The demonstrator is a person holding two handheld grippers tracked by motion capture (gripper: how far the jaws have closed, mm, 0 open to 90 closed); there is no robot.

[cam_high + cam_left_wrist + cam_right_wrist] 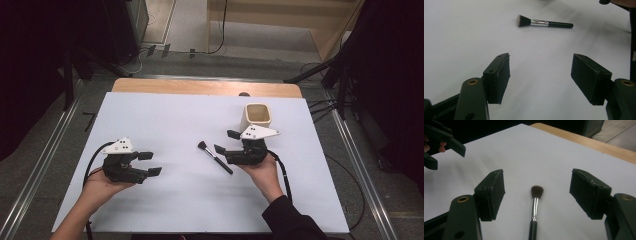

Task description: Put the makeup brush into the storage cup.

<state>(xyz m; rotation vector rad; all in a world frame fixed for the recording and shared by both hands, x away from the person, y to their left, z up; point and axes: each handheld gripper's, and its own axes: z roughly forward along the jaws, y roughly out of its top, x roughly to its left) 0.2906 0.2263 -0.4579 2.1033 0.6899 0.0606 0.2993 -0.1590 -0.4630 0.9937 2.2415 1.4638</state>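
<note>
A makeup brush (214,156) with a black handle, silver ferrule and dark bristles lies flat on the white table cover (170,120). My right gripper (226,142) is open just right of it, jaws pointing left. In the right gripper view the brush (534,213) lies on the sheet between the two spread jaws, bristles pointing away. My left gripper (150,163) is open at the table's left, jaws empty and pointing right toward the brush (544,23), which lies well ahead of it. A cream cup (256,116) stands upright behind the right gripper.
The wooden table edge (205,86) runs along the far side of the white sheet. The left gripper (441,143) shows at the upper left of the right gripper view. Dark stands and cables surround the table on the floor.
</note>
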